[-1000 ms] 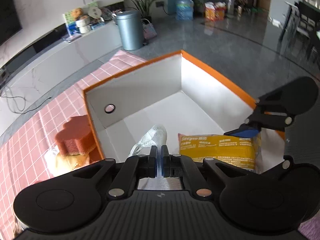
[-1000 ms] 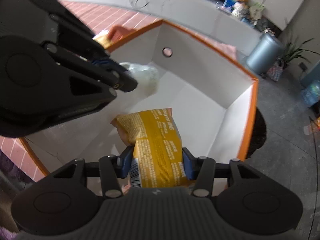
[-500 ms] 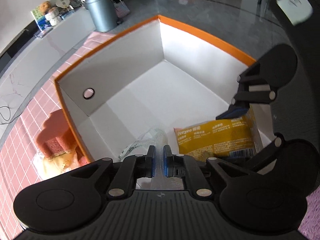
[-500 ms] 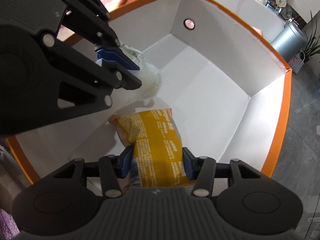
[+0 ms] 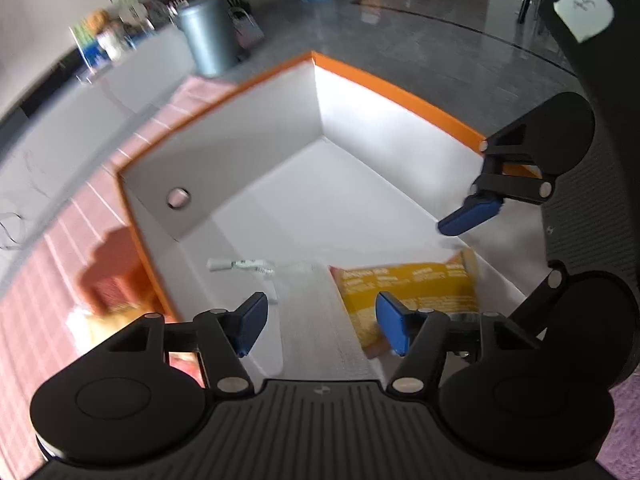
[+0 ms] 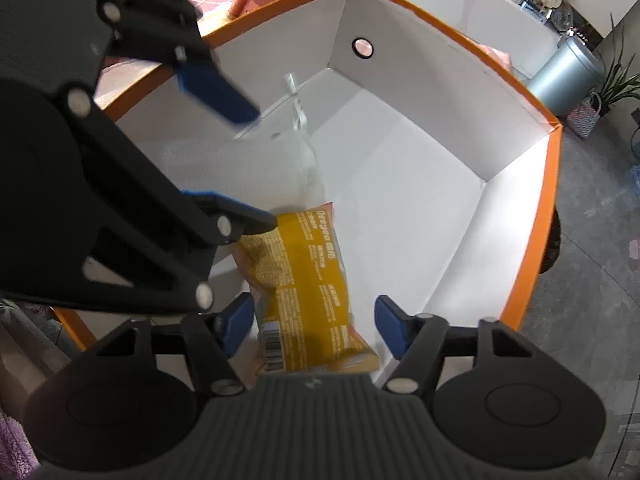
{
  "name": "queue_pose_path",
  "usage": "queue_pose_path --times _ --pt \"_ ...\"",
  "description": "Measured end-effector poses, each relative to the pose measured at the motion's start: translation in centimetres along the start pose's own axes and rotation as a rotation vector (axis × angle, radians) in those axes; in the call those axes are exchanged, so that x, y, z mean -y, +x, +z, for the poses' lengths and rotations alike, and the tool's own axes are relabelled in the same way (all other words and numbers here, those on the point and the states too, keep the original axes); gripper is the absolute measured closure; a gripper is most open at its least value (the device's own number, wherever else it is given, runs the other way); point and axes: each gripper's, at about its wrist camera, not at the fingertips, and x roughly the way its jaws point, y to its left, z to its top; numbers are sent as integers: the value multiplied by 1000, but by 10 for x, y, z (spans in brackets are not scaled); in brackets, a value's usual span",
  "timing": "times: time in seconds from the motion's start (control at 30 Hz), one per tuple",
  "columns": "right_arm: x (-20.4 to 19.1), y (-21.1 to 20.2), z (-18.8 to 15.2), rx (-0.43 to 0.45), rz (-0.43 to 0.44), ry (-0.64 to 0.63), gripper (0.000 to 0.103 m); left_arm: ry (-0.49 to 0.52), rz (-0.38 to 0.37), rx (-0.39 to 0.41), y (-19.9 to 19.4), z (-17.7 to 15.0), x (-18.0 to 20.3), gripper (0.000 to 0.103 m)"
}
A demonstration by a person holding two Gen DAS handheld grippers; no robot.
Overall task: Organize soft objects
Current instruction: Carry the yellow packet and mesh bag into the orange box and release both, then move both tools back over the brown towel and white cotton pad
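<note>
A white box with an orange rim (image 5: 392,88) (image 6: 536,216) stands below both grippers. A yellow snack packet (image 5: 408,288) (image 6: 308,280) lies on the box floor at the near wall. A white mesh bag with a drawstring (image 5: 316,320) (image 6: 248,168) lies beside it, blurred. My left gripper (image 5: 320,320) is open above the mesh bag, holding nothing. My right gripper (image 6: 316,320) is open above the yellow packet, holding nothing; one of its fingers (image 5: 468,216) shows in the left wrist view.
An orange sponge (image 5: 112,264) and a pale soft item (image 5: 108,320) lie on the pink checked mat left of the box. A grey bin (image 5: 208,40) and a low white cabinet stand beyond. Purple cloth (image 6: 16,448) is at the near edge.
Both grippers have opened. The mesh bag has dropped from the left gripper and the yellow packet from the right one; both now lie in the box.
</note>
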Motion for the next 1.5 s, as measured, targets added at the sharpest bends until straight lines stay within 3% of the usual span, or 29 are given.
queue_pose_path --times 0.47,0.8,1.0,1.27,1.5 --pt "-1 -40 -17 93 -71 57 24 -107 17 139 -60 -9 -9 28" --pt "-8 -59 -20 174 -123 87 22 -163 46 213 -100 -35 -13 28" --pt "-23 -87 -33 318 -120 164 21 -255 75 281 -129 -67 -29 28" --pt "-81 -114 -42 635 -91 258 20 -468 184 409 -159 -139 -52 28" --pt "-152 -94 -33 758 -8 302 20 -649 231 405 -150 -203 -69 28"
